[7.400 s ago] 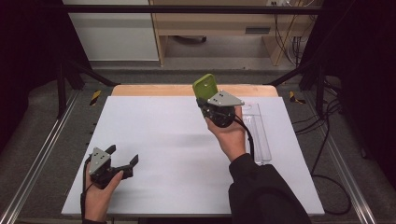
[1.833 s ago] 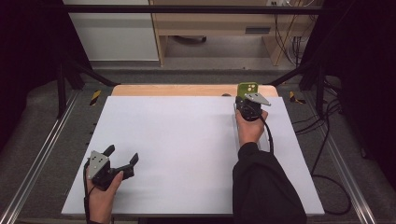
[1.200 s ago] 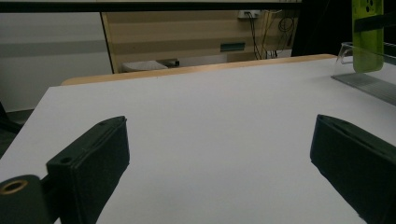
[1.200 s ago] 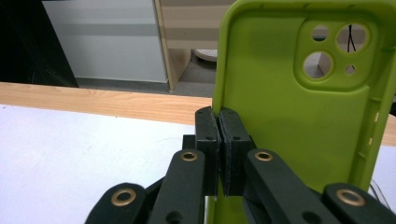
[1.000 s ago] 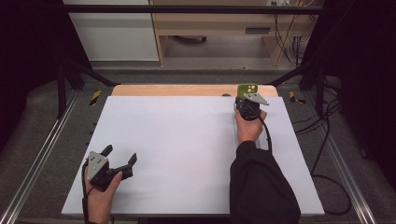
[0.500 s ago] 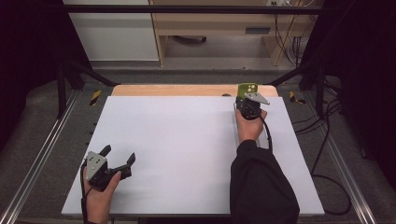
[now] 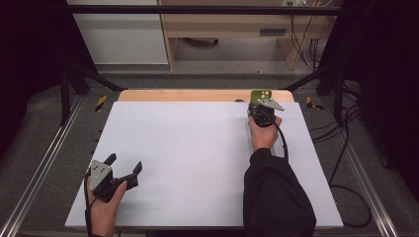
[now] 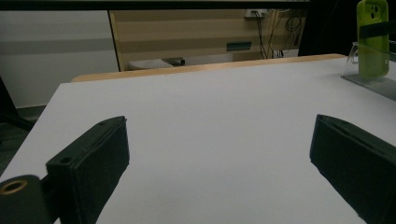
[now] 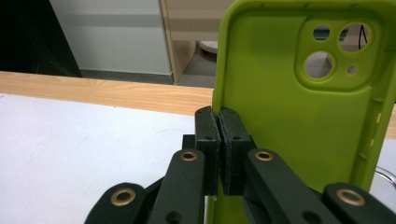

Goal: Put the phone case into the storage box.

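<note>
Right gripper view: right gripper (image 9: 219, 140) pinches the green phone case (image 9: 299, 116) edge; lower it upright. Left gripper (image 7: 123, 170) rests open, empty.

Left gripper (image 7: 121, 170) at table's (image 7: 197, 148) near left corner; right gripper (image 7: 260, 109) far right, by back edge, with phone case (image 9: 299, 121) upright between jaws.

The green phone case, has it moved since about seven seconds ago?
Yes. The green phone case, pinched in the right gripper, went right and away from the person, now by the table's wooden far edge.
</note>
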{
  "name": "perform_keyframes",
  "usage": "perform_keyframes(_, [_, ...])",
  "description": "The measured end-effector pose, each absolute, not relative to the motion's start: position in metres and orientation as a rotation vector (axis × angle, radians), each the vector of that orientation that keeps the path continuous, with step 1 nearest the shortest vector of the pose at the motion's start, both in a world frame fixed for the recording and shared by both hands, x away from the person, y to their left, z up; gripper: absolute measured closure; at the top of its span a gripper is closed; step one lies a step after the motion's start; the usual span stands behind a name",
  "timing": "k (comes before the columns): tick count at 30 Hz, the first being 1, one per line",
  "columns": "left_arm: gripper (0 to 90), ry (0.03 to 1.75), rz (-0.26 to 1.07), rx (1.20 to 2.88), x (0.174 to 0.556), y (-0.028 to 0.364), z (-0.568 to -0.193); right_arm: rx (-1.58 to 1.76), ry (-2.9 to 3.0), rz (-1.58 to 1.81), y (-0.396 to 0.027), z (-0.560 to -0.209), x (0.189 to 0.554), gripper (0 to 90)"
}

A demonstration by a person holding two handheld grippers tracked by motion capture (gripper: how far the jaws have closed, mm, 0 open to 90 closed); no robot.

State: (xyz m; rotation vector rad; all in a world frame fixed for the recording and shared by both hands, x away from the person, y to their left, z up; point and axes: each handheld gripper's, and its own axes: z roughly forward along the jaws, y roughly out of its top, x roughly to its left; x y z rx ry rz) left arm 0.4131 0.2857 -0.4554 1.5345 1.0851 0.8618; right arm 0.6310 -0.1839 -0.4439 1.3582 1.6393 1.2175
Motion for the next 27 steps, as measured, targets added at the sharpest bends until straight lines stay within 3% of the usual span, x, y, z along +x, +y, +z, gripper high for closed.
perform_keyframes(27, [4.3, 1.074, 0.851, 1.532, 0.4129, 0.2834, -0.4554, 1.384, 1.666, 1.199, -0.1846, -0.4483, 0.6324, 87.8])
